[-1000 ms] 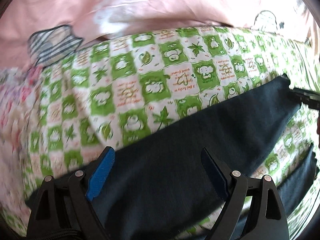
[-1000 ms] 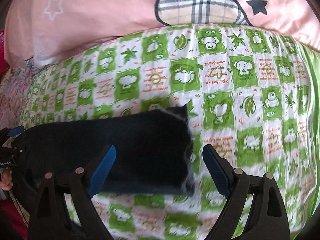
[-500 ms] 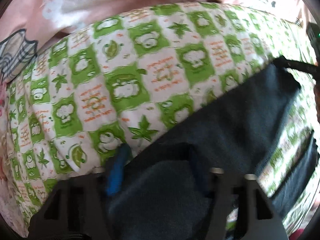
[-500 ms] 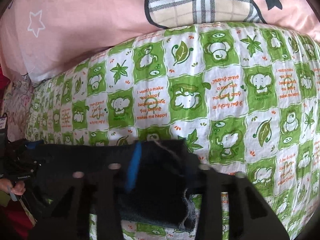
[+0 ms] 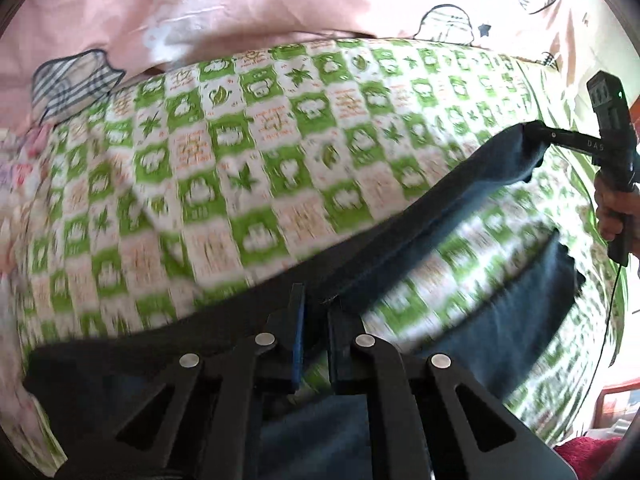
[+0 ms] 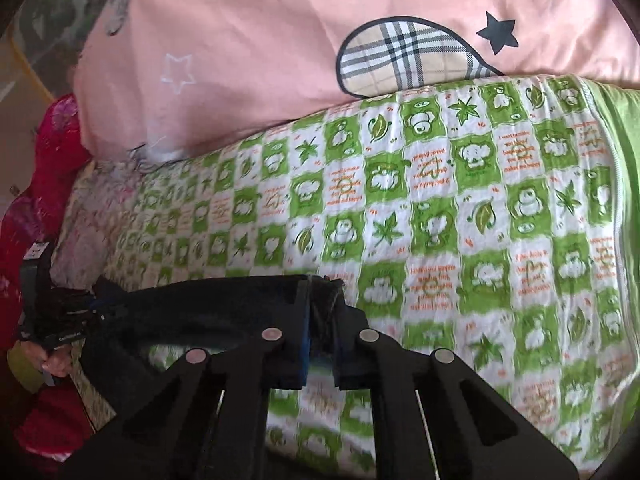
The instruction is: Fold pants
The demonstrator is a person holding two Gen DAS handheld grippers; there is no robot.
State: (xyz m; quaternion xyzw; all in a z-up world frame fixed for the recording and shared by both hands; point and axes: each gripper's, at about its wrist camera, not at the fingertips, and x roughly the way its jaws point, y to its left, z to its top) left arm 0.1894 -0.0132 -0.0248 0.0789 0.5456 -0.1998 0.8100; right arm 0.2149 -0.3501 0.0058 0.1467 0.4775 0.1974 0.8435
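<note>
The left gripper (image 5: 316, 312) is pinched tight on a dark edge of the pants (image 5: 460, 196), its blue pads almost meeting with the cloth squeezed between them. From there the dark fabric runs off up and to the right as a taut strip, raised off the quilt (image 5: 240, 152), to where the right gripper (image 5: 538, 136) bites its far end. Only this camera shows that far tool from outside, with the person's right hand (image 5: 612, 208) wrapped round its handle. It also shows a second stretch of dark cloth lower down, lying on the quilt nearer the right edge, and more of the pants bunched under the tool itself. The picture is smeared with motion.

The right wrist camera is sharper. Here the right gripper (image 6: 322, 320) is clamped on a folded corner of the pants (image 6: 208, 304), pads nearly closed on the bunched fabric. The cloth stretches leftward from it, sagging open enough to show quilt (image 6: 480, 216) through a gap underneath, and ends at the left gripper (image 6: 90, 304), seen small at the left edge with the left hand (image 6: 56, 364) under it.

Beyond the green checked quilt lies a pink pillow (image 6: 280, 40) with a plaid patch and a black star; this view shows it plainly, the left one only as a pale blur (image 5: 240, 4). Red fabric (image 6: 44, 184) shows at the far left of the right view.
</note>
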